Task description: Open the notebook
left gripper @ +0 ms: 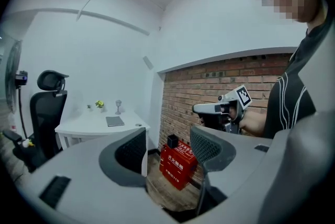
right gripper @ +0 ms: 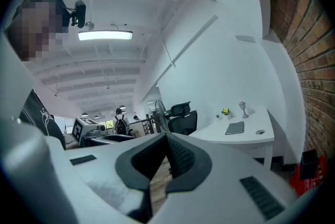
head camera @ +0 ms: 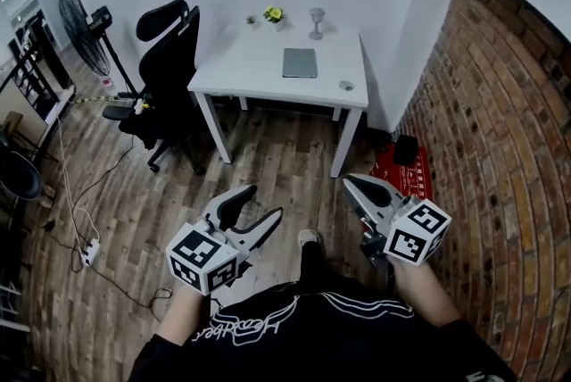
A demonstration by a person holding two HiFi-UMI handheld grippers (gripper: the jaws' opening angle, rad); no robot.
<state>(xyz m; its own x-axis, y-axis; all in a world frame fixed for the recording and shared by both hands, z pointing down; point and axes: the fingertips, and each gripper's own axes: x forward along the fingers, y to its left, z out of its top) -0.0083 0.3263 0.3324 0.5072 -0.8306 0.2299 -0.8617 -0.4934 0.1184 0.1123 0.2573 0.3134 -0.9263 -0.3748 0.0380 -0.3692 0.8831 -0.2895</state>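
A closed grey notebook (head camera: 300,62) lies flat on the white table (head camera: 250,72) across the room, well away from both grippers. It also shows small in the left gripper view, notebook (left gripper: 114,121), and in the right gripper view, notebook (right gripper: 235,127). My left gripper (head camera: 263,202) is held low over the wooden floor with its jaws open and nothing between them; the open left gripper (left gripper: 167,149) frames only floor and a red box. My right gripper (head camera: 349,182) is beside it, pointing toward the table, jaws shut and empty, as the right gripper (right gripper: 167,136) view confirms.
A black office chair (head camera: 169,59) stands left of the table, with a floor fan (head camera: 80,23) behind it. A small plant (head camera: 273,13) and a goblet (head camera: 316,21) sit at the table's back edge. A red box (head camera: 406,175) rests by the brick wall (head camera: 508,121). Cables and a power strip (head camera: 87,253) lie left.
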